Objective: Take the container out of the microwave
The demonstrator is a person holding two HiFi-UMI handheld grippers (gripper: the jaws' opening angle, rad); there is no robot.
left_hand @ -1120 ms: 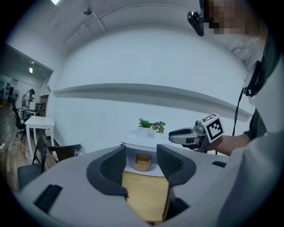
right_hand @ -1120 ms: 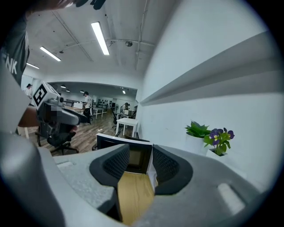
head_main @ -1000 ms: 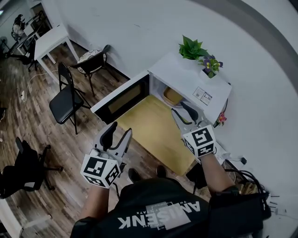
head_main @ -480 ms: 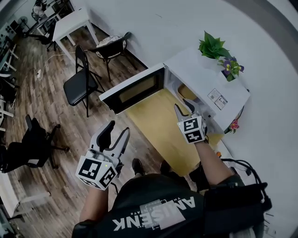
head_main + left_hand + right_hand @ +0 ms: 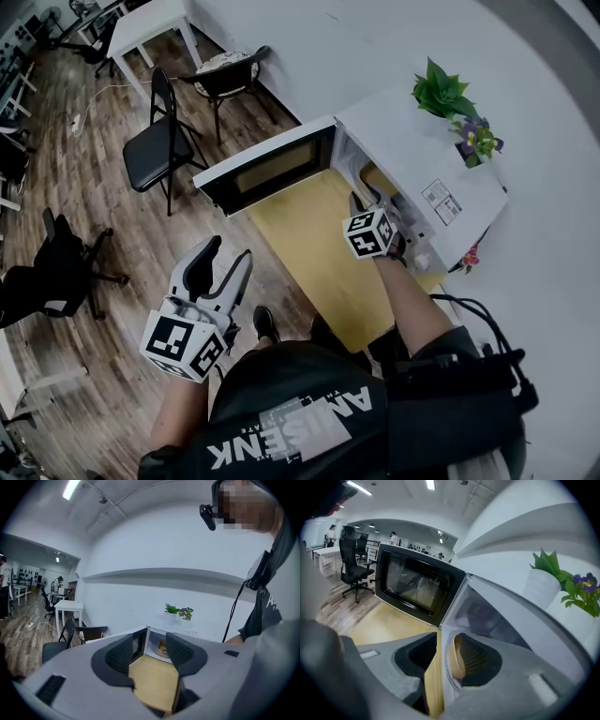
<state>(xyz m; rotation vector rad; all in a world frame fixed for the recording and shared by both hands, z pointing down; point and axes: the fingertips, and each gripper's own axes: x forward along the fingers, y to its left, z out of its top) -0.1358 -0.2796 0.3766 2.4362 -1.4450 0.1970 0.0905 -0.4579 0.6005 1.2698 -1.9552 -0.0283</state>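
Observation:
A white microwave (image 5: 412, 155) stands on a pale wooden table (image 5: 314, 267) with its door (image 5: 267, 171) swung wide open to the left. A tan container (image 5: 375, 178) sits inside the cavity. My right gripper (image 5: 367, 200) is at the mouth of the cavity, open. In the right gripper view the container (image 5: 454, 656) lies sideways-on between the jaws, its rim close against the right finger (image 5: 480, 660); the right gripper (image 5: 440, 657) is not closed on it. My left gripper (image 5: 228, 253) hangs open and holds nothing, off the table's left over the floor. The left gripper view shows the left gripper (image 5: 150, 651) with the container (image 5: 162, 646) far off.
Two potted plants (image 5: 441, 92) stand on top of the microwave. A black folding chair (image 5: 155, 141), another chair (image 5: 225, 70) and a white table (image 5: 150, 28) are on the wooden floor to the left. An office chair (image 5: 52, 277) stands at far left. Cables (image 5: 478, 314) lie at right.
My right gripper has moved forward from above the table to the microwave opening, up against the container. The left gripper has dropped slightly down and left, still open.

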